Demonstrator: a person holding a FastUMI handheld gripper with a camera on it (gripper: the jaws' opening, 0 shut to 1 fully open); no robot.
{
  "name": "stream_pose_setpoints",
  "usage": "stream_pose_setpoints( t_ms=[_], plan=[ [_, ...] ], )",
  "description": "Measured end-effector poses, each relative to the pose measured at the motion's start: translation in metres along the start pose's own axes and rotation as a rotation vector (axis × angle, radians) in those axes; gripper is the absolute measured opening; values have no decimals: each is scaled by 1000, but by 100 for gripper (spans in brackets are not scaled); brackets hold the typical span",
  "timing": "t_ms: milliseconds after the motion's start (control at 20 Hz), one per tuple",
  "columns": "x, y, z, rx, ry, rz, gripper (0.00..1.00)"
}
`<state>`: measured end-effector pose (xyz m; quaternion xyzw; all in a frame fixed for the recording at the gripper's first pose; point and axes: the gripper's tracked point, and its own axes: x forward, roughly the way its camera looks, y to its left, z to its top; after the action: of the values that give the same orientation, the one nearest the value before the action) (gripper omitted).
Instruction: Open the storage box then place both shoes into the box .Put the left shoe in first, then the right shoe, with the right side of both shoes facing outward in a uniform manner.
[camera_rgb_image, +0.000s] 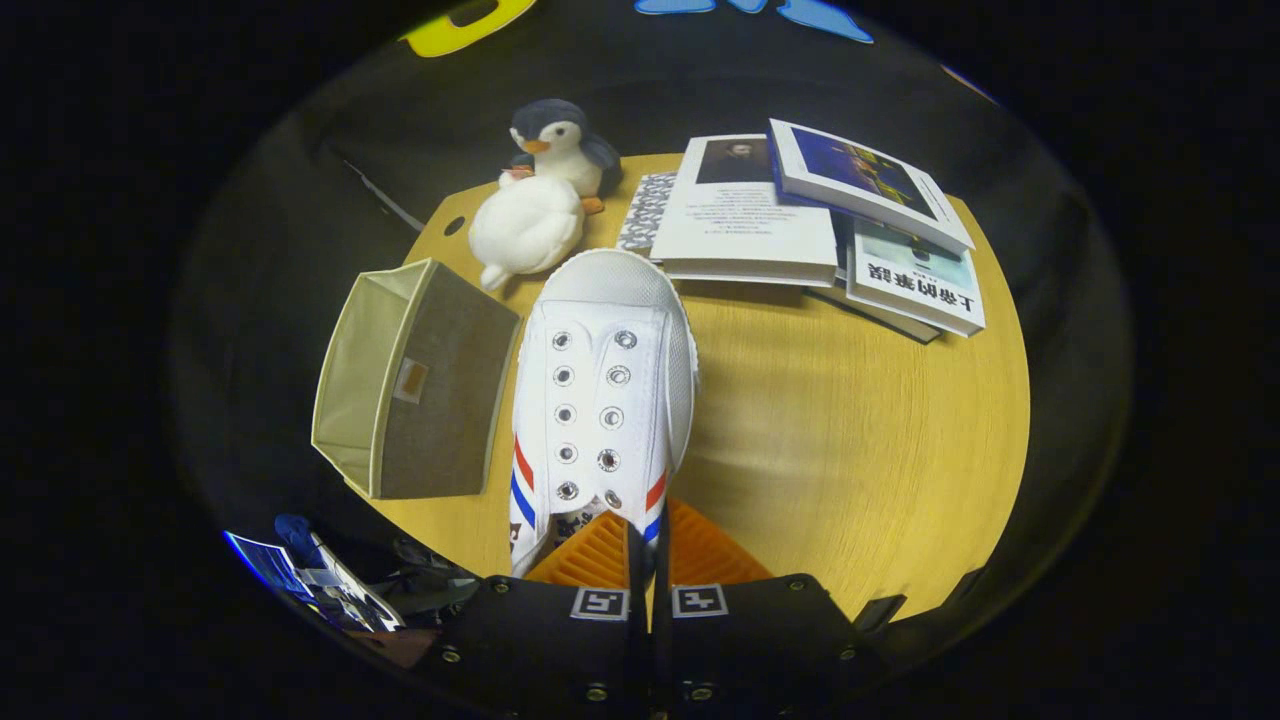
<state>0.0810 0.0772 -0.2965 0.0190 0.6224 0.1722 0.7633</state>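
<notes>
A white canvas shoe with red and blue side stripes hangs above the wooden table, its toe pointing away from me. My gripper is shut on the shoe's upper edge, and the orange fingers press the fabric between them. The beige and grey fabric storage box stands just left of the shoe, near the table's left edge, with its open top facing left and showing the pale lining.
A penguin plush and a white plush sit beyond the shoe. Several books lie stacked at the far right of the table. Some clutter lies below the table's near left edge.
</notes>
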Motion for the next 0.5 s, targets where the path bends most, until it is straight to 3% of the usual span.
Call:
stream_pose_setpoints(
  t_ms=[500],
  plan=[
    [-4, 84, 36, -124, 3, 31, 1]
  ],
)
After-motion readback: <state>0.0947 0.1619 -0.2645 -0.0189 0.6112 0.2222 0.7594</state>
